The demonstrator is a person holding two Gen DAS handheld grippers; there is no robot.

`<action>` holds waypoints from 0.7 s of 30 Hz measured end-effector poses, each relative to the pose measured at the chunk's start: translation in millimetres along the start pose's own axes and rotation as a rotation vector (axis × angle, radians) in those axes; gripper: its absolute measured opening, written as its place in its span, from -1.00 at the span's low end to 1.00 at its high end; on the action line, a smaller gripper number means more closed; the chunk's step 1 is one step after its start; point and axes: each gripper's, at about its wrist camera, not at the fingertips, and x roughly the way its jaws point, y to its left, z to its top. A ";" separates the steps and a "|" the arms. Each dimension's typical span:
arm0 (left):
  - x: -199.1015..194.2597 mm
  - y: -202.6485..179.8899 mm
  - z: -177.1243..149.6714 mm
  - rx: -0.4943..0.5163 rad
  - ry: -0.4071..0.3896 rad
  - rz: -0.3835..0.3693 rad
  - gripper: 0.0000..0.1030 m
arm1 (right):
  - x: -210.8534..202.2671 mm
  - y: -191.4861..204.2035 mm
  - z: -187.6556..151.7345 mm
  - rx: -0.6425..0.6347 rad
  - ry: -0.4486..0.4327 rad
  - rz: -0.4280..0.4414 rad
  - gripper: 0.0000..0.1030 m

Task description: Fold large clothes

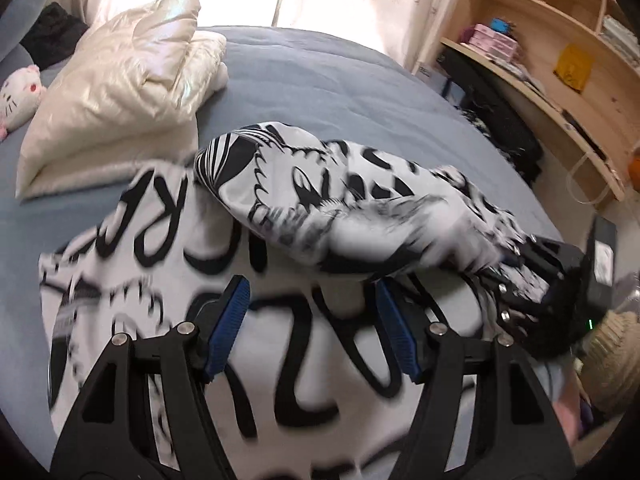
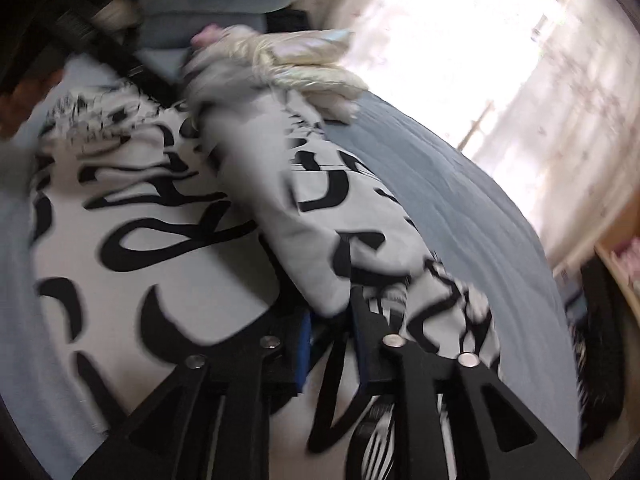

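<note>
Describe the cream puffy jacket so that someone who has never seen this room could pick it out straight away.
Start at the blue-grey bed that fills the room in front of the bright curtained window. At its far left, beyond the black-and-white printed garment spread in the middle, lies the cream puffy jacket, folded into a thick bundle. It alone is shiny, quilted and plain, with no print.

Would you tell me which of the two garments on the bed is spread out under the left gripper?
The white garment with bold black lettering is the one lying under the left gripper. The shiny cream puffer jacket sits folded farther back on the blue bed.
</note>
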 end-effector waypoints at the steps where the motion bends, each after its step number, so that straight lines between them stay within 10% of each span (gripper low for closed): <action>1: -10.1 -0.9 -6.3 0.000 0.005 -0.017 0.22 | -8.5 -3.0 -3.4 0.042 0.000 0.005 -0.26; 3: -28.3 1.1 -13.1 -0.010 0.005 -0.059 0.26 | -21.0 -7.5 -7.6 0.124 0.013 0.022 0.14; 10: -51.2 24.0 3.3 -0.128 -0.028 -0.170 0.45 | -56.5 -13.4 4.4 0.452 0.056 0.189 0.29; 21: 58.3 93.8 57.1 -0.370 0.081 -0.218 0.46 | -0.6 -50.5 31.8 1.042 0.114 0.502 0.62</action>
